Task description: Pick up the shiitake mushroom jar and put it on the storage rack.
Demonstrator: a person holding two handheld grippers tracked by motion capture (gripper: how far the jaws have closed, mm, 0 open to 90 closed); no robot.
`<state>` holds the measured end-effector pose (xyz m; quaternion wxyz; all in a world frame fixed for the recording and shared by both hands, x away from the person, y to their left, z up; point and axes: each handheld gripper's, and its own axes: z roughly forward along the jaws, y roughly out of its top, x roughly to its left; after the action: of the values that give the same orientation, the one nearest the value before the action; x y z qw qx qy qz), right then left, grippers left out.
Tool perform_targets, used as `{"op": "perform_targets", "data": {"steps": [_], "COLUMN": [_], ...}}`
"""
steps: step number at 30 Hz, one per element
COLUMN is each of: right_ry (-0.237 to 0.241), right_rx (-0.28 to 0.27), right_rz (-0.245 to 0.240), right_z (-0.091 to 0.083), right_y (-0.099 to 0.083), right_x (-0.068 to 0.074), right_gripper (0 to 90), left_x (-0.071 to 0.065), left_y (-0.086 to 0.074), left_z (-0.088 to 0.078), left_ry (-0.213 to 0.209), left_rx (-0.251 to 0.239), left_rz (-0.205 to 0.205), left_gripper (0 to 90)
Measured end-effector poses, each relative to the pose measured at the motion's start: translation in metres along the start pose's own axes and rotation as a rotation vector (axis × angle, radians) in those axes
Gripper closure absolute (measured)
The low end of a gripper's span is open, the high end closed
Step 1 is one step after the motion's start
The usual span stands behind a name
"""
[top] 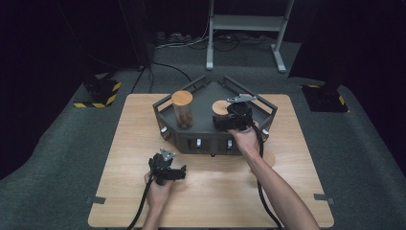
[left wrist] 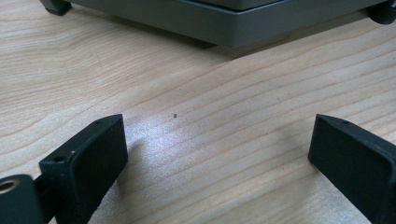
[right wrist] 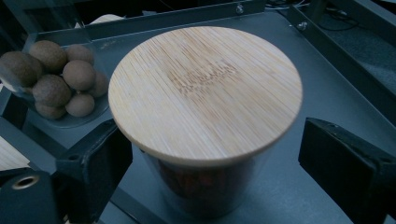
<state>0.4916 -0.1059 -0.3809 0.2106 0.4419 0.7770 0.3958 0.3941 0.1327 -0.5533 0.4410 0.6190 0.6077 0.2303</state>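
The pale wooden table lies under everything, and I work from its near edge. On its far half stands the dark grey metal tray with angled corners and a low rail, its front wall facing me. In the left gripper view a corner of that wall juts across the far end of the bare wood grain.

Inside the tray, at the left, stands a tall clear glass jar with a round bamboo lid, filled with brown round nuts. To its right stands the shorter clear glass jar with a round bamboo lid, holding something reddish that I cannot make out. Seen from above, its lid sits just left of my right-hand tool.

My right gripper reaches into the tray over the front wall. Its two black fingers stand apart on either side of the shorter jar, just under the lid's rim, with a gap at each side, so they straddle the glass without pressing it.

My left gripper rests low over the table's near half, well apart from the jars. Its fingers are spread wide with bare wood between them.
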Motion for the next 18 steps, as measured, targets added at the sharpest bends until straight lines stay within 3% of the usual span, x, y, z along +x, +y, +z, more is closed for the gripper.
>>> {"op": "perform_targets", "data": {"steps": [18], "right_ry": [0.018], "right_rx": [-0.020], "right_rz": [0.020], "right_z": [-0.014], "right_y": [-0.009], "right_x": [-0.006], "right_gripper": [6.7], "left_x": [0.000], "left_y": [0.000], "left_z": [0.000], "left_ry": [0.000], "left_rx": [0.000], "left_rz": [0.000], "left_gripper": [4.4]}}
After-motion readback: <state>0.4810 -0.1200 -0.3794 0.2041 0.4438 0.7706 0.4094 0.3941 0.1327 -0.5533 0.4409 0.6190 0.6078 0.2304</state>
